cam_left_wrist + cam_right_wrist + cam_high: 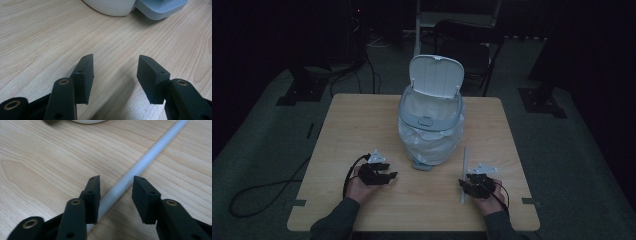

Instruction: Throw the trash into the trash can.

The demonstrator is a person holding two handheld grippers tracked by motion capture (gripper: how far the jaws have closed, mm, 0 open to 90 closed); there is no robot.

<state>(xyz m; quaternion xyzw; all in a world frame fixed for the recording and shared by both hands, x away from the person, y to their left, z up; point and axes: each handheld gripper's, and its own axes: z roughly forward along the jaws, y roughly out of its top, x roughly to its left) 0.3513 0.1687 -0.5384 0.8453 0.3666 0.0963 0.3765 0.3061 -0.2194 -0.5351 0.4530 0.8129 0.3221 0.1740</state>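
Your right tongs (115,191) straddle the white rod (140,166) unclenched near the bench's (362,120) front right corner, its ends cut off; left tongs (115,75) gape empty.

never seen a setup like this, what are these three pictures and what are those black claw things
A person sits at a wooden table, each hand holding a two-jaw gripper. The high view looks down from above. The other two come from cameras riding on the grippers, looking along their black jaws. On the table stands a white bin with its lid up and a bag inside. The left gripper is open over bare wood. The right gripper straddles a pale rod lying on the table; one jaw sits close, no firm grip shows.
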